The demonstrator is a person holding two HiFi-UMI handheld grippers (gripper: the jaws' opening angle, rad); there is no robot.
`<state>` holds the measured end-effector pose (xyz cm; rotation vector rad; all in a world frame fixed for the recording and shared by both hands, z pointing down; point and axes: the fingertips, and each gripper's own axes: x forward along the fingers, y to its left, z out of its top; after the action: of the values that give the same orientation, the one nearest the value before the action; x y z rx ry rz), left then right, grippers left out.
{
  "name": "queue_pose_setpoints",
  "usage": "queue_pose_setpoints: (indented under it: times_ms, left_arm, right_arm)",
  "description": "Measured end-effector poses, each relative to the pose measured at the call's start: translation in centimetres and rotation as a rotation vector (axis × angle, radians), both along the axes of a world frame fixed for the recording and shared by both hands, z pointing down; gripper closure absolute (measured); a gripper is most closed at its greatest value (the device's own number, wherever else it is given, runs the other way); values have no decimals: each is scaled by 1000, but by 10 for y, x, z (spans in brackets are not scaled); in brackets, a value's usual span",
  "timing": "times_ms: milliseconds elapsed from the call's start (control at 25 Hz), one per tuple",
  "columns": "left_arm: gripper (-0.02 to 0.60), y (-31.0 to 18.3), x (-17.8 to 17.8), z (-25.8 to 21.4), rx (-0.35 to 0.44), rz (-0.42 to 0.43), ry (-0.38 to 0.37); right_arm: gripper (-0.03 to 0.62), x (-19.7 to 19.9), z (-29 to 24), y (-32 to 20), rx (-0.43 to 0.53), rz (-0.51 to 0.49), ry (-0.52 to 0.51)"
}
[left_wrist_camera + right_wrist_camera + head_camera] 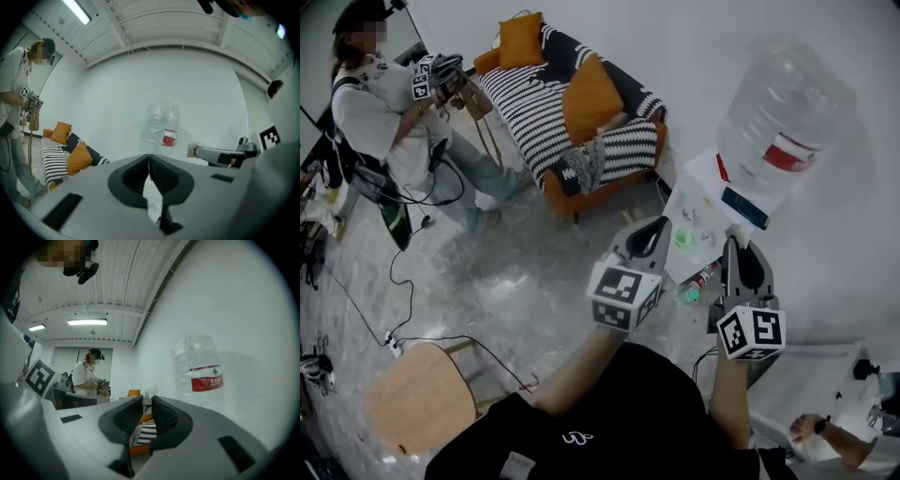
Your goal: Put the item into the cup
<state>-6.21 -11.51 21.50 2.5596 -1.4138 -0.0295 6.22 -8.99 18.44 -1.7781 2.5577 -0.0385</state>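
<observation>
My right tool (pixel 146 404) pinches a white scrap (pixel 149 393); my left tool (pixel 149 159) is pressed together, empty; water jug (pixel 783 131) at one o'clock.

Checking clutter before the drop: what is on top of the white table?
A green cup, a dark flat device and a small bottle at the near edge. The left tool and the right tool, gripping a white wad, hide part of the white table.
</observation>
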Motion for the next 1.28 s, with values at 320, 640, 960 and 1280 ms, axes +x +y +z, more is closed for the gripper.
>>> queue_pose_setpoints:
  times_ms: [320,640,960,1280]
  left_arm:
    - [566,-28,3,-1,5,38,31]
    - [566,-53,10,21,-47,72,27]
    - [566,-71,21,65,-120,107,-21]
    - [567,-92,37,135,-181,111,-41]
  right_arm:
    - [531,-1,0,-23,-25,22,48]
    - [531,-2,25,-43,-98,30,81]
    - [531,3,65,-58,-181,32,81]
    - [531,12,130,-77,-250,34,80]
